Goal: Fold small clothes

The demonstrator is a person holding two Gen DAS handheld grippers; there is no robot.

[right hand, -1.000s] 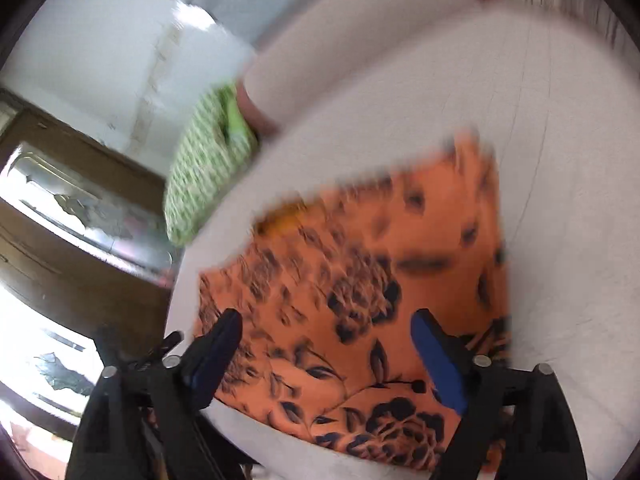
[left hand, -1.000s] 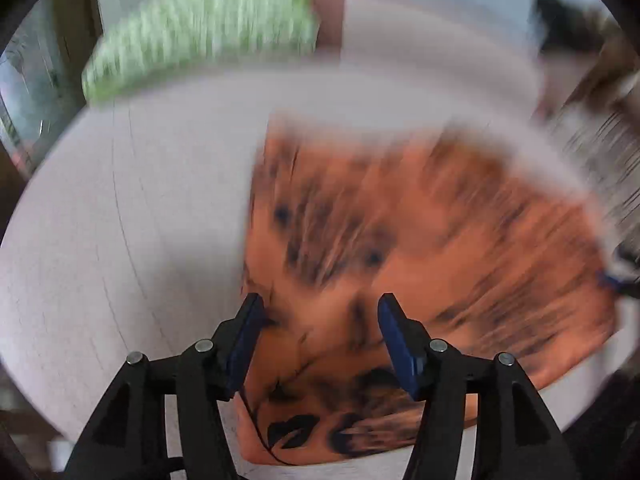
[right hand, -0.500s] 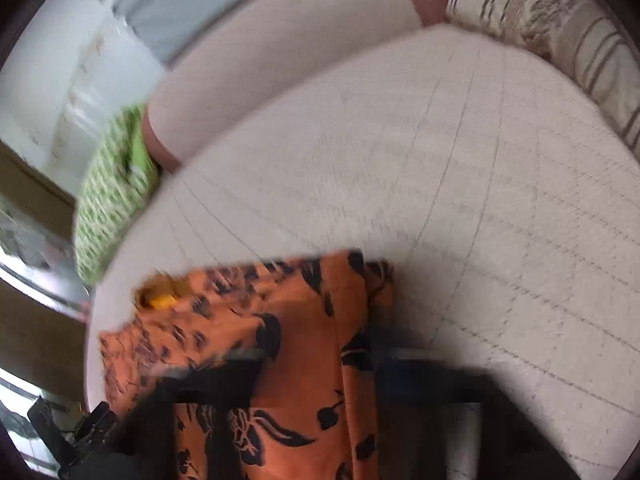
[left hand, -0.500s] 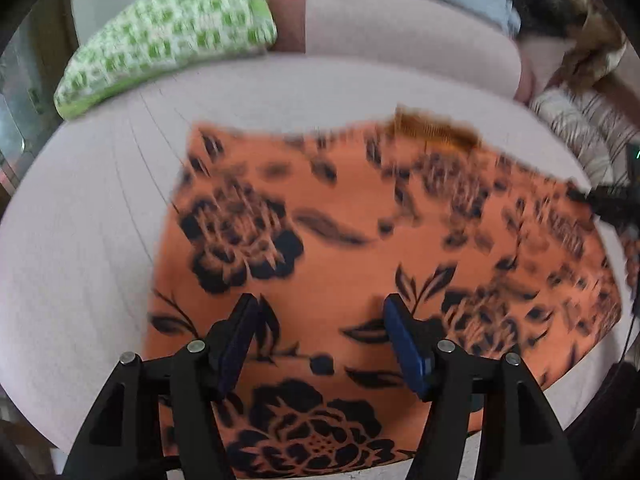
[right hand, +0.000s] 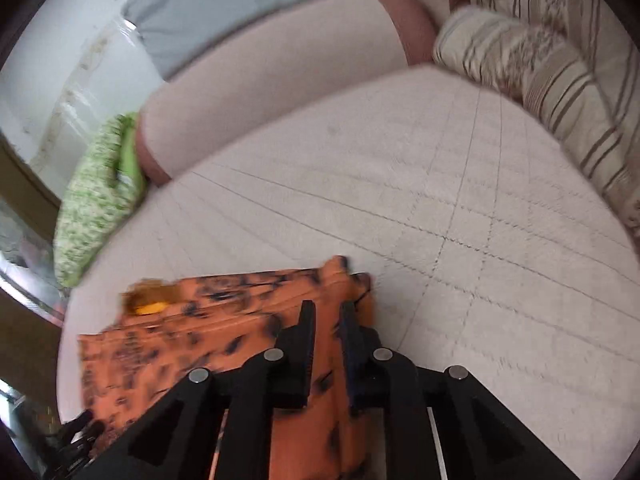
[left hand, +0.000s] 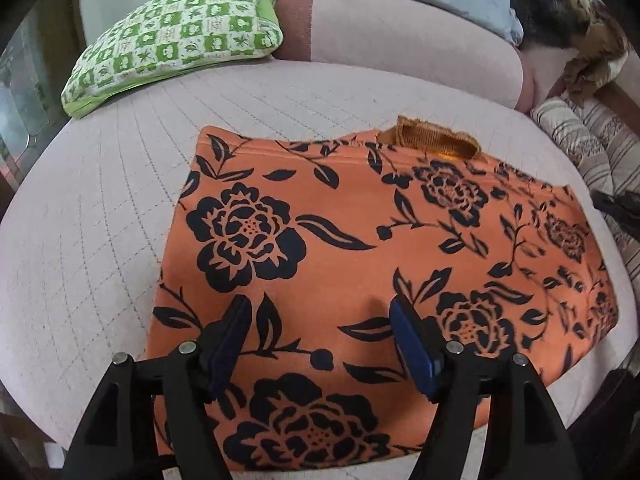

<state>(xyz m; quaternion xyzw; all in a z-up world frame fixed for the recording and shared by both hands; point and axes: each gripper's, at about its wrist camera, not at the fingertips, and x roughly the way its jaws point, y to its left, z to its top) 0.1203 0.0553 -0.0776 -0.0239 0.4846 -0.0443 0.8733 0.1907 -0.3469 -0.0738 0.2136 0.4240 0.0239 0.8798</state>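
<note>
Listing from the left: green-and-white checked cushion (left hand: 172, 36), lying at the far left edge of the pale quilted bed (left hand: 80, 216), against a pink bolster (left hand: 400, 36). Orange garment (left hand: 360, 248) with black flower print, spread flat on the bed's near middle, an orange ribbed band (left hand: 436, 140) showing at its far edge. Left hand-held gripper (left hand: 320, 336), over the garment's near part, jaws spread and just been widening, nothing pinched between its blue pads. Right hand-held gripper (right hand: 326, 320), jaws pressed nearly together on the garment's right edge, a strip of orange cloth running between its fingers. Striped beige pillows (right hand: 560, 80), at the bed's far right. No containers in view.
</note>
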